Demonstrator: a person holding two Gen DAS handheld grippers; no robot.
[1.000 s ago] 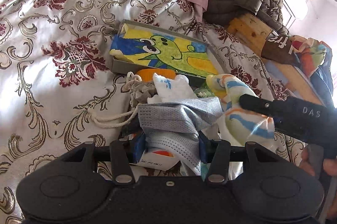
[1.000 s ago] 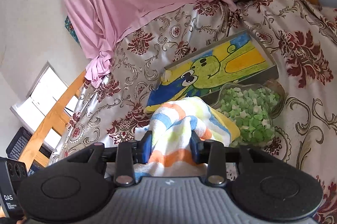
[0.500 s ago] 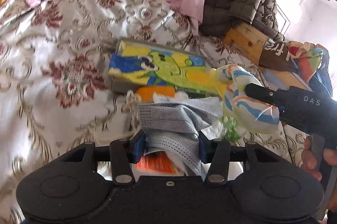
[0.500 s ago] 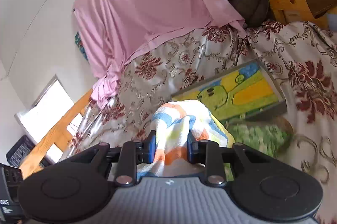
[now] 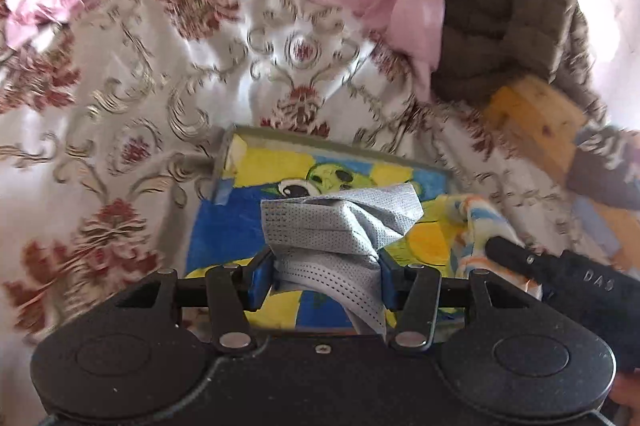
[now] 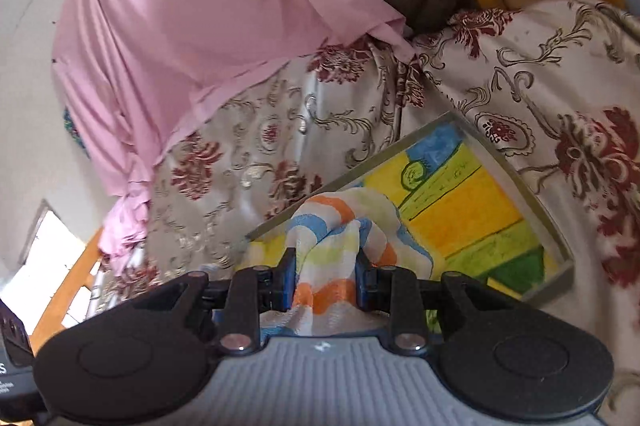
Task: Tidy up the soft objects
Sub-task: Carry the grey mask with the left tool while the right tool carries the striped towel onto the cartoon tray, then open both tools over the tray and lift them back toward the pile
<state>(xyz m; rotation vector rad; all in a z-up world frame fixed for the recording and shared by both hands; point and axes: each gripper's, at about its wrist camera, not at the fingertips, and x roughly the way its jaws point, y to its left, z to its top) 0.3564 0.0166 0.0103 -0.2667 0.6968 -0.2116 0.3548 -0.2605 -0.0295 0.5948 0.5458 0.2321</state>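
Right now my left claw (image 5: 326,276) is clamped on a crumpled grey-blue pleated fabric face mask (image 5: 340,222), which bunches up between the blue pads and hangs just above the tray. My right claw (image 6: 325,280) is pinched shut on a soft cloth striped in orange, blue, yellow and white (image 6: 340,238); in the last second its jaws have been closing a little further on that cloth. Both bundles ride in the air, not resting on anything.

Just past the fingers lies a shallow grey rectangular tray with a bright yellow, green and blue cartoon drawing on its bottom (image 6: 556,226), sitting on the bed's silvery bedspread with dark red flowers (image 5: 120,98). Farther back a pink sheet (image 6: 180,26) drapes down and a dark quilted jacket (image 5: 508,18) is heaped over a wooden frame.

I judge this to be the carrying step, with both soft things brought over the tray. Next I need to lower each one inside the rim, open the jaws, and make sure the mask's loose folds do not catch on the pads.
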